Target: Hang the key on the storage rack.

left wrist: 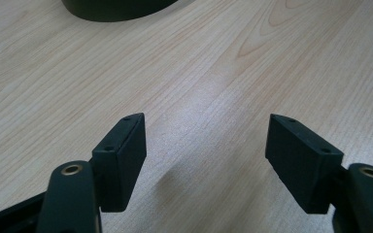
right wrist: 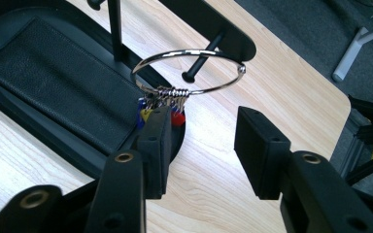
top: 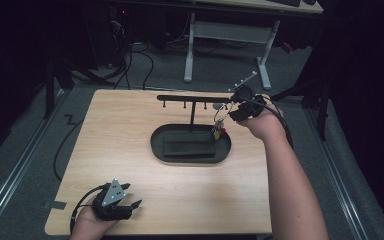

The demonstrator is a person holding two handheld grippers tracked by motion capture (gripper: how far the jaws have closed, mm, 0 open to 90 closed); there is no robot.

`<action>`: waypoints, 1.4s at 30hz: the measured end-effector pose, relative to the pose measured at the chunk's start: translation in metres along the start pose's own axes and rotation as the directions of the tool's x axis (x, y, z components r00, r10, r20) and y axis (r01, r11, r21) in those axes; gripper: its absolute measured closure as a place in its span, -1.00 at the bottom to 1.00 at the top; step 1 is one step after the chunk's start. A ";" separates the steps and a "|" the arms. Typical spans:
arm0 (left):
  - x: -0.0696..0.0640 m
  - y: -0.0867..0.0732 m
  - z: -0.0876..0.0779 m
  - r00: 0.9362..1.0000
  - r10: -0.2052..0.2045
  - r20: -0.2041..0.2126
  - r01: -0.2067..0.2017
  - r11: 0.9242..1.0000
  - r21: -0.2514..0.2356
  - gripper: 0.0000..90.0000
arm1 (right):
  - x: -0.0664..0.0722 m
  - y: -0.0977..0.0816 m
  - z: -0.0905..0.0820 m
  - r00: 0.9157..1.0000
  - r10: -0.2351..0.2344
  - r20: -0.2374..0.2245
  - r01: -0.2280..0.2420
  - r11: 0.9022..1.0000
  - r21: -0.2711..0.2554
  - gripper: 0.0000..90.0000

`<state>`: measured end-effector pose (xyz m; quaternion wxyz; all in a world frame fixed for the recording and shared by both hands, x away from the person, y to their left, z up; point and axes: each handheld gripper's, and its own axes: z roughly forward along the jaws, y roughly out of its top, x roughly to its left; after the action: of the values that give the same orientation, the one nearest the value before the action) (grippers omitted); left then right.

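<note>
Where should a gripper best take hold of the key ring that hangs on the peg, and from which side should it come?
Probably grip the key ring at its lower arc beside the bunched keys, coming from the peg's free end: that arc hangs clear.

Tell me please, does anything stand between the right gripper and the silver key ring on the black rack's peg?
Nothing visible does: the right gripper sits open just before the silver key ring, which hangs on the black rack's peg.

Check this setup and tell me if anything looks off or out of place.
Nothing stands out. The key ring hangs from a peg of the black rack over the oval tray, and the right gripper stands open beside it.
</note>
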<state>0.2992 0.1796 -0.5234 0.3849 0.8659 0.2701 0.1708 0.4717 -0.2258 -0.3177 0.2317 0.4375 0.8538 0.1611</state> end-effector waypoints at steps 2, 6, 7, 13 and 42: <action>0.000 0.000 0.000 1.000 0.001 0.001 -0.001 1.000 0.000 -0.30 | 0.001 -0.004 0.000 1.000 0.008 0.003 -0.008 1.000 -0.015 0.23; 0.000 0.000 0.001 1.000 -0.001 0.004 0.001 1.000 0.000 -0.30 | 0.004 -0.016 0.000 0.999 0.033 0.000 -0.033 0.999 -0.041 0.16; 0.001 0.000 0.001 1.000 -0.002 0.004 0.002 1.000 0.000 -0.30 | 0.005 -0.019 0.000 0.999 0.036 -0.002 -0.036 0.998 -0.044 0.13; 0.001 0.000 0.002 1.000 -0.003 0.006 0.003 1.000 0.001 -0.30 | 0.011 -0.044 0.003 0.999 0.047 0.005 -0.046 0.995 -0.087 -0.14; -0.004 0.002 0.007 1.000 -0.009 0.025 0.009 1.000 0.012 -0.30 | 0.091 -0.243 0.046 0.963 0.265 -0.049 -0.263 0.883 -0.389 -0.40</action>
<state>0.3000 0.1723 -0.5269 0.3841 0.8689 0.2701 0.1566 0.2869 -0.2852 -0.4959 0.2925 0.4949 0.7361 0.3574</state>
